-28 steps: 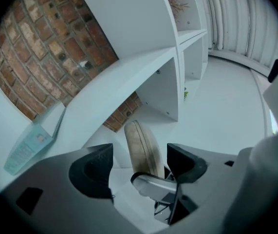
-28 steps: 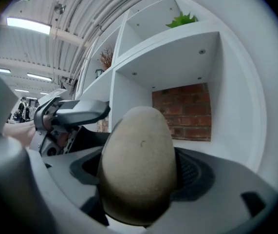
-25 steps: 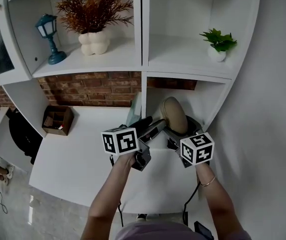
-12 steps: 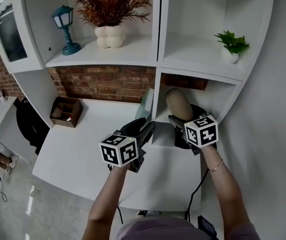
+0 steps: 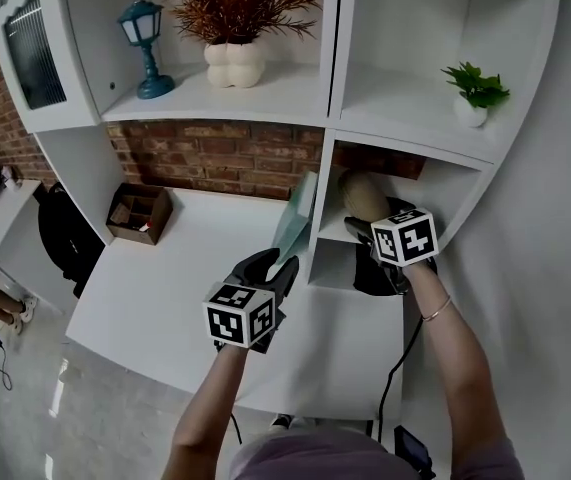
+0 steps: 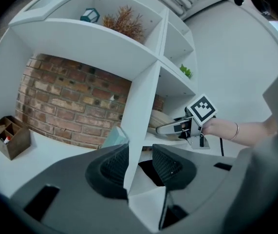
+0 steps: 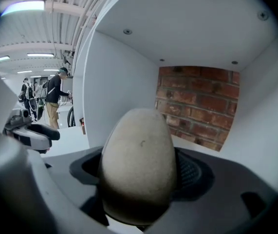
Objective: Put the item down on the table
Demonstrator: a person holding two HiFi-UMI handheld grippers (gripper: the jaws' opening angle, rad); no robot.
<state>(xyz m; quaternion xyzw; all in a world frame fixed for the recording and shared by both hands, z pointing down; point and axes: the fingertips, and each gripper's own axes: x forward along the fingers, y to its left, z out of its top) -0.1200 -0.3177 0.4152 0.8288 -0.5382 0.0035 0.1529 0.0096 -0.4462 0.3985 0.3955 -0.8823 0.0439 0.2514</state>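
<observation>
The right gripper has its jaws clenched on the item, a beige egg shape, held inside the lower cubby of the shelf, not on the bench. The left gripper hovers over the bench at 8 o'clock of the right one. Its jaws have just been closing and stand part-way apart, released, with nothing between them. A wooden box sits at the bench's 10 o'clock.
</observation>
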